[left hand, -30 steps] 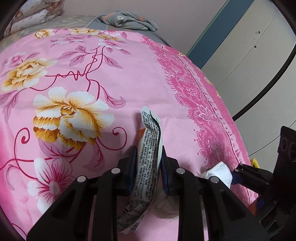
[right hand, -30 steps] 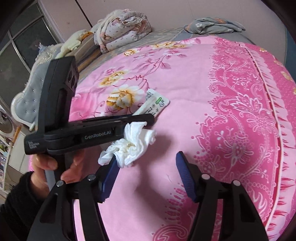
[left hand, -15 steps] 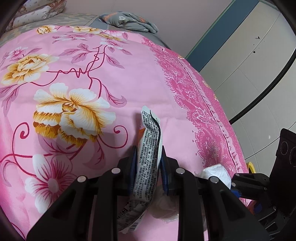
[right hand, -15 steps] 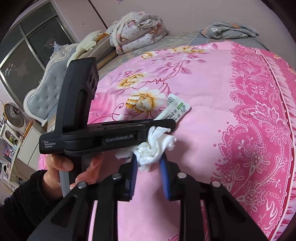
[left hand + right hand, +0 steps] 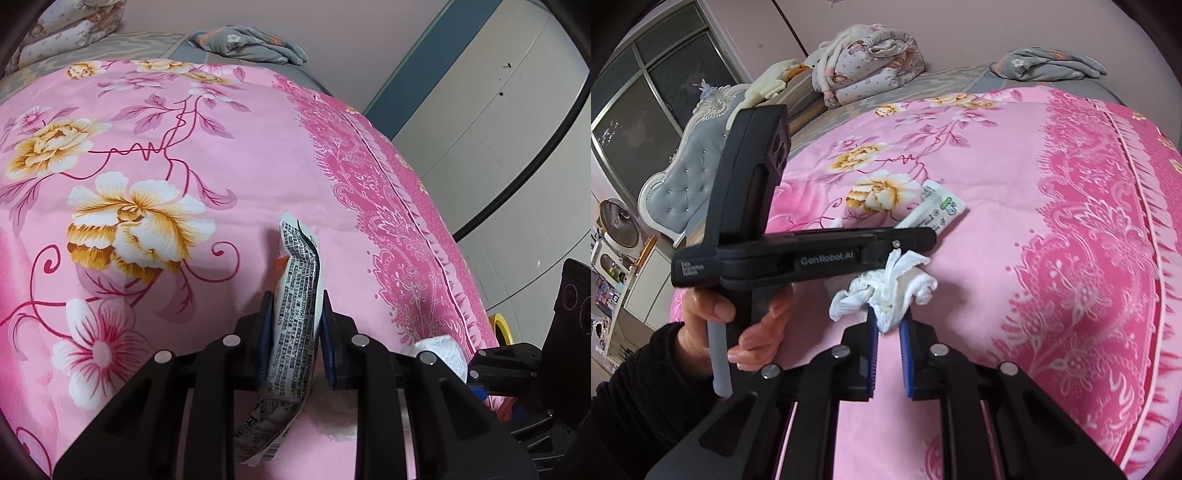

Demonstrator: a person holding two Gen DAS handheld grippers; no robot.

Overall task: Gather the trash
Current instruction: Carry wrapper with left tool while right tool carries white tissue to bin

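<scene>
In the left wrist view my left gripper is shut on a white printed snack wrapper, which sticks up past the blue pads and hangs down below them. In the right wrist view my right gripper is shut on a crumpled white tissue, just above the pink floral bedspread. The left gripper crosses that view right behind the tissue, with the wrapper's end showing past its tip. The tissue also shows at the lower right of the left wrist view.
A person's hand in a dark sleeve holds the left gripper's handle. Folded bedding and a grey cloth lie at the far end of the bed. The bed's edge runs along the right, with pale cabinets beyond.
My right gripper's jaws have shut on the crumpled tissue, which lay between them open a second ago. The left gripper has kept hold of the wrapper.
</scene>
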